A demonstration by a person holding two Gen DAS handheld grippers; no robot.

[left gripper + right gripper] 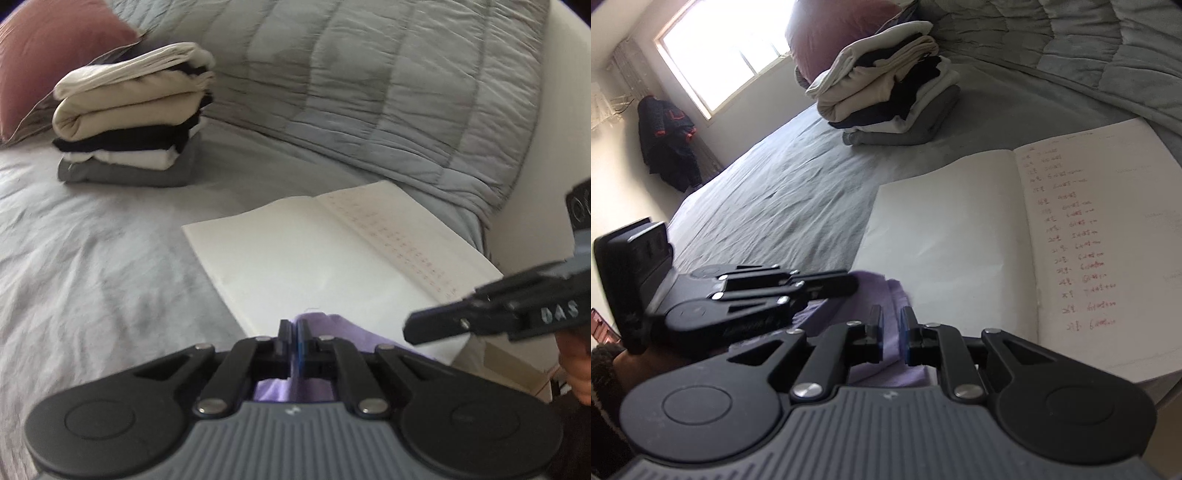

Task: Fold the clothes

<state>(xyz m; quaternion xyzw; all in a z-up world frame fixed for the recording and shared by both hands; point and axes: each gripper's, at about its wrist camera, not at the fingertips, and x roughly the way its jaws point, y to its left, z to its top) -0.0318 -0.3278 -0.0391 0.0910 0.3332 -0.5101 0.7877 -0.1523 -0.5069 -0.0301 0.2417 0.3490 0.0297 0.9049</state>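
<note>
In the left wrist view, the left gripper (294, 334) sits at bottom centre, its jaws pressed together on a fold of the lavender garment (325, 325). Beyond it an open notebook (295, 254) lies on the grey bed sheet (92, 258). A stack of folded clothes (129, 118) stands at upper left, in front of a pink pillow (48, 48). The right gripper (436, 326) pokes in from the right edge.

In the right wrist view, the right gripper (891, 325) holds its 2 pads slightly apart, with the lavender garment (879, 295) lying between them; whether they press on it I cannot tell. The left gripper (846, 282) reaches in from the left, over the same cloth. A window (720, 48) glares at upper left.
</note>
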